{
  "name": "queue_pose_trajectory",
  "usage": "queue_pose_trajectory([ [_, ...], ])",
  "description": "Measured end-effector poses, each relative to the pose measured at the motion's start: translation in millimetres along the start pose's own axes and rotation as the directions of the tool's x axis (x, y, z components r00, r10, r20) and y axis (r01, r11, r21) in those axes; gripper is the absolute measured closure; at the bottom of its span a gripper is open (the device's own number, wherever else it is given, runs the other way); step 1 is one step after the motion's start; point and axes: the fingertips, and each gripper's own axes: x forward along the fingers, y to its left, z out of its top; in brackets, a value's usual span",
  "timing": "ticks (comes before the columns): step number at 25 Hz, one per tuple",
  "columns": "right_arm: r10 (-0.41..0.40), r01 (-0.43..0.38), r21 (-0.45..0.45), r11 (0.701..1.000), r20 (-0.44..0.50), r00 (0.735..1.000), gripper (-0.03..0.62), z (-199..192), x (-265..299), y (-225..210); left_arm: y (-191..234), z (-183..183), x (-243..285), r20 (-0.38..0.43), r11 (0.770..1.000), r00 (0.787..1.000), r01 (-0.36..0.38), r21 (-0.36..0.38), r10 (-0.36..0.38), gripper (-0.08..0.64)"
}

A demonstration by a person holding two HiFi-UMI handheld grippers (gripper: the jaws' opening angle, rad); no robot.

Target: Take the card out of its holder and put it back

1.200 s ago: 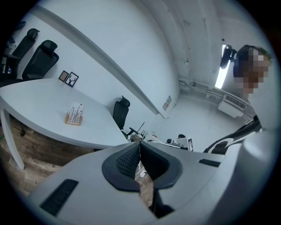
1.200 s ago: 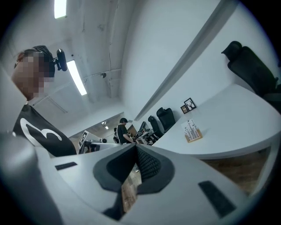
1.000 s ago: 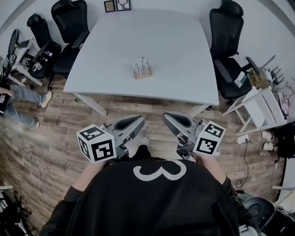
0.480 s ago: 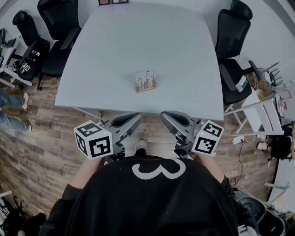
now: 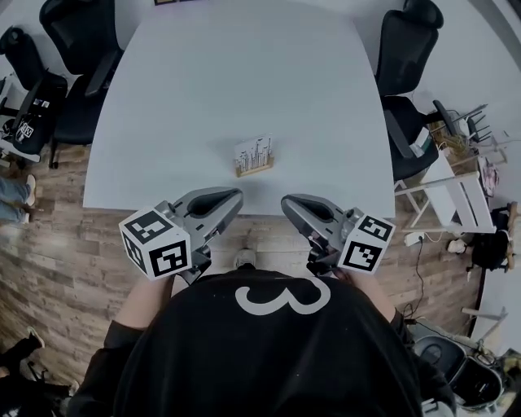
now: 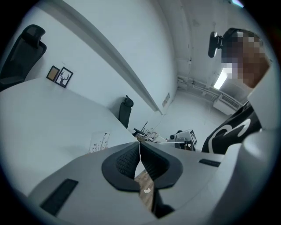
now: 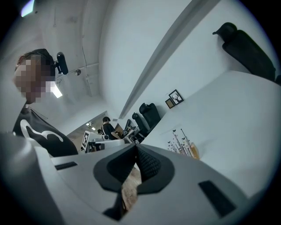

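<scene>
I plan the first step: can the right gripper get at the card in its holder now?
Probably yes: only bare table lies between the right gripper and the card, but its jaws are shut and must open first.

print on the card (image 5: 253,151) is way too tiny to read from the head view, just thin dark marks. the wooden holder (image 5: 255,170) only shows as a strip under it. in the left gripper view the left gripper (image 6: 139,144) covers the card's bottom edge and the whole holder with its own body. the counter (image 5: 203,89) gets cut off along the top edge, same for the framed picture (image 5: 167,2) and the black chairs (image 5: 77,28) up there. someone's leg (image 5: 10,191) pokes in at the left edge, rest is out of frame. left hand (image 5: 169,285) and right hand (image 5: 358,281) are mostly tucked under the marker cubes (image 5: 156,244).
</scene>
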Motion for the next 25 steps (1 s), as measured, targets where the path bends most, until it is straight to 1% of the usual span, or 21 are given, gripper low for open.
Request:
queue_pose_trajectory([
  [3, -0.023, 0.023, 0.01, 1.0, -0.004, 1.0, 0.583, 2.6, 0.1, -12.4, 17.3, 4.3, 6.9, 0.0, 1.0, 1.0, -0.008, 0.001, 0.008, 0.545],
  [6, -0.036, 0.036, 0.021, 0.999, 0.0, 0.999, 0.583, 7.0, 2.1, -22.1, 38.0, 7.1, 13.0, -0.015, 0.999, 0.999, -0.042, 0.016, 0.042, 0.545],
  [9, -0.039, 0.039, 0.028, 0.999, 0.003, 0.999, 0.583, 9.2, 4.2, -28.4, 55.9, 5.4, 19.9, -0.05, 0.996, 0.996, -0.072, 0.055, 0.074, 0.545],
  [13, -0.058, 0.058, 0.041, 0.997, 0.004, 0.998, 0.583, 8.8, 5.6, -36.2, 78.4, 1.3, 27.6, -0.1, 0.989, 0.99, -0.084, 0.123, 0.097, 0.545],
  [17, -0.096, 0.096, 0.063, 0.993, 0.004, 0.995, 0.583, 6.2, -0.6, -45.8, 97.0, -0.9, 35.8, -0.14, 0.978, 0.985, -0.072, 0.198, 0.101, 0.54],
  [20, -0.113, 0.113, 0.071, 0.991, 0.004, 0.994, 0.583, 5.6, -3.6, -51.9, 104.8, -4.0, 45.6, -0.16, 0.979, 0.985, -0.03, 0.199, 0.063, 0.47],
  [21, -0.116, 0.115, 0.07, 0.991, 0.006, 0.993, 0.583, 5.5, -4.0, -52.6, 107.0, -5.6, 48.1, -0.166, 0.979, 0.985, -0.023, 0.201, 0.057, 0.46],
  [25, -0.122, 0.12, 0.069, 0.99, 0.016, 0.992, 0.583, 6.4, -5.1, -52.3, 117.7, -10.3, 54.5, -0.178, 0.975, 0.982, -0.022, 0.222, 0.063, 0.459],
])
